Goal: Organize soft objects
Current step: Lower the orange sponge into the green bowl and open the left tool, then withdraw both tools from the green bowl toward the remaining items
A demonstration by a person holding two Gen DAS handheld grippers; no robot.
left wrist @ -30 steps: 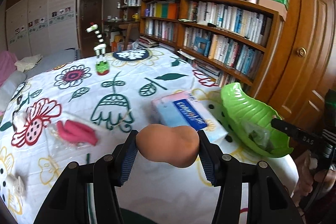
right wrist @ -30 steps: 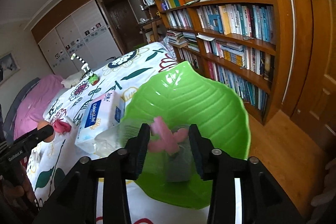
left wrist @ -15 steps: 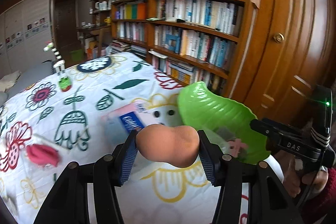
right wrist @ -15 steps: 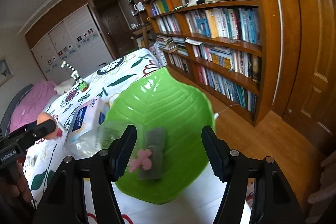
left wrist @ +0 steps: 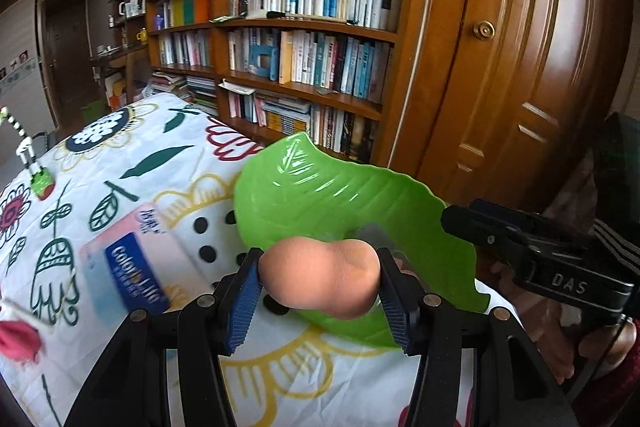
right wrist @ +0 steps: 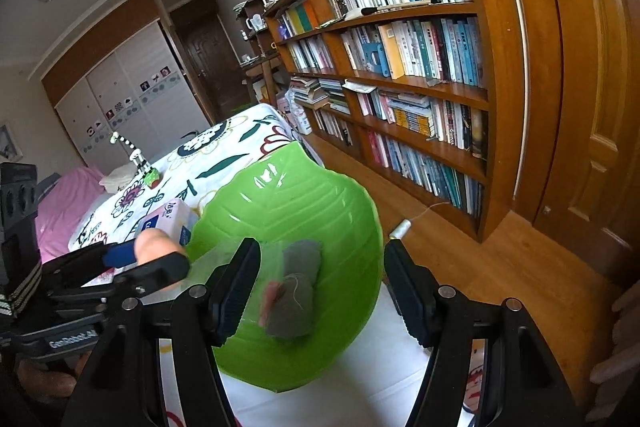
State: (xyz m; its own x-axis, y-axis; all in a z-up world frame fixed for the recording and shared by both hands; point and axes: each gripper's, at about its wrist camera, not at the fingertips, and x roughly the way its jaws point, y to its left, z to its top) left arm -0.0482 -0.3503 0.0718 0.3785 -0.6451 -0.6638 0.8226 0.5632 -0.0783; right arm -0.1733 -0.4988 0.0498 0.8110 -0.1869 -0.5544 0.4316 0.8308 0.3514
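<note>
Between the left tongs (left wrist: 320, 283) — a clamped peach sponge (left wrist: 320, 277), right tongs (right wrist: 320, 291) wide over green dish (right wrist: 328, 195)

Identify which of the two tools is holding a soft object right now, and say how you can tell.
The left tool: its blue pads clamp the peach sponge beside the green leaf dish. The right tool hangs open over the dish, gripping nothing.

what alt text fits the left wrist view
The left gripper clamps a peach sponge at the edge of a green leaf-shaped dish on a floral bedspread, with a tissue pack alongside and a bookshelf behind.
</note>
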